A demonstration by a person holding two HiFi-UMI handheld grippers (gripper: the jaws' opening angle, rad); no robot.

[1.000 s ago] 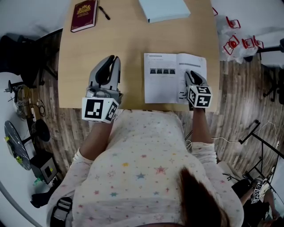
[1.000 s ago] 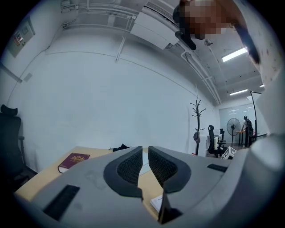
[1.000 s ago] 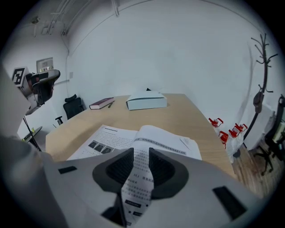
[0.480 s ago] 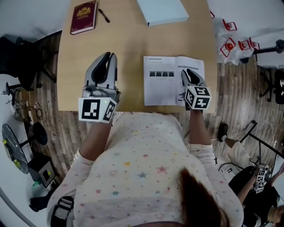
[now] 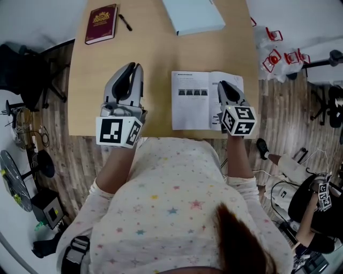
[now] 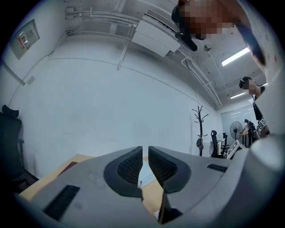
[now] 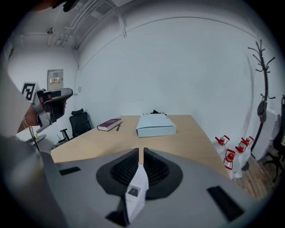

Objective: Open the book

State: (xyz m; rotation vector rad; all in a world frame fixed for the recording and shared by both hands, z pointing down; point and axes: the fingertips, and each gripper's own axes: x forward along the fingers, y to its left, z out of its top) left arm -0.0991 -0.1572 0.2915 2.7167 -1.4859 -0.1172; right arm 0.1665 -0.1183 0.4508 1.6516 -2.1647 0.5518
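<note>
On my head view the desk (image 5: 155,59) fills the top half. The book (image 5: 195,107) lies at about 4 o'clock on it, against the near edge, already spread open with printed pages up. I'd call the opening itself done.

A pale blue box (image 5: 194,16) sits at 1 o'clock, well clear. My left gripper (image 5: 131,72) hangs over bare desk at 8 o'clock, beside the book and not touching it. Its fingers (image 6: 129,164) are almost together with nothing between them.

My right gripper (image 5: 225,88) is over the book's right-hand side, fingers (image 7: 122,171) pinched on a single page (image 7: 135,189). What's left, as I judge it, is laying that page down and letting go.

A red book (image 5: 101,21) and a pen (image 5: 125,21) rest at 11 o'clock, untouched.
</note>
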